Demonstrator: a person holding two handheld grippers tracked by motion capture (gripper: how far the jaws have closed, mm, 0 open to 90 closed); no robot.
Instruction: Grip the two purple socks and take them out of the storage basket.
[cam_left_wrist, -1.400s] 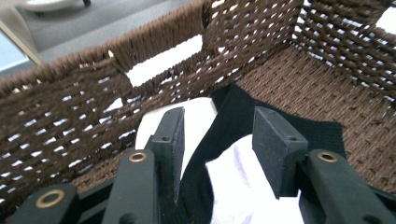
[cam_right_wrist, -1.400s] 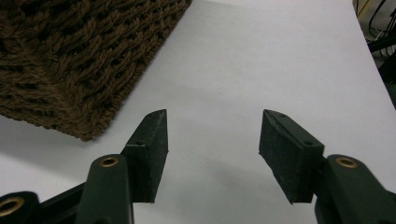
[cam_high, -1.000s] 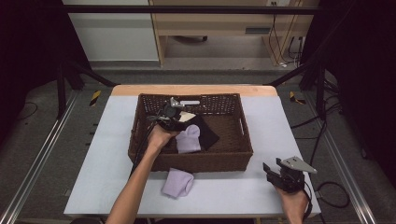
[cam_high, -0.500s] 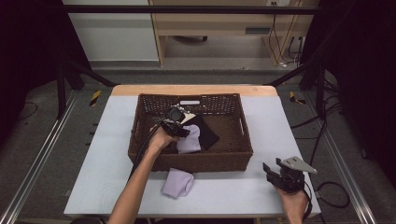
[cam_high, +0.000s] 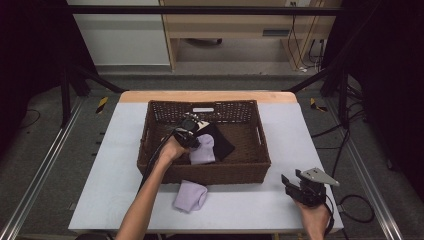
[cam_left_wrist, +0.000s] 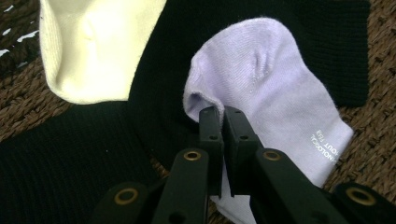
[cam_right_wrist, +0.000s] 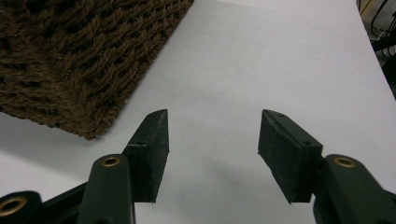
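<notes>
While the left gripper (cam_left_wrist: 218, 122) reaches down into the basket (cam_high: 150, 150), its jaws are pressed together on the folded edge of a lilac sock (cam_left_wrist: 275, 98), pinching the cloth between them. That sock lies on a black cloth (cam_left_wrist: 154, 116) that covers much of the basket floor, and a cream sock (cam_left_wrist: 88, 42) rests partly on the same cloth, just beside the lilac one but apart from it. White lettering shows near the lilac sock's cuff, too small to read. From the high view, the left hand (cam_high: 172, 149) holds its gripper (cam_high: 192, 135) over the middle of the basket, toward its left wall, with the lilac sock (cam_high: 202, 150) just beside it. The basket sits at the middle of the tabletop (cam_high: 115, 180), near the far edge. A second lilac sock (cam_high: 190, 195) lies on the tabletop outside the basket, touching or nearly touching its near wall, near the tabletop's near edge. The right gripper (cam_right_wrist: 212, 149) hangs near the near right corner of the tabletop, jaws spread wide with nothing between them, the basket's corner (cam_right_wrist: 93, 126) well apart from it. The right hand (cam_high: 314, 215) holds it from below.
</notes>
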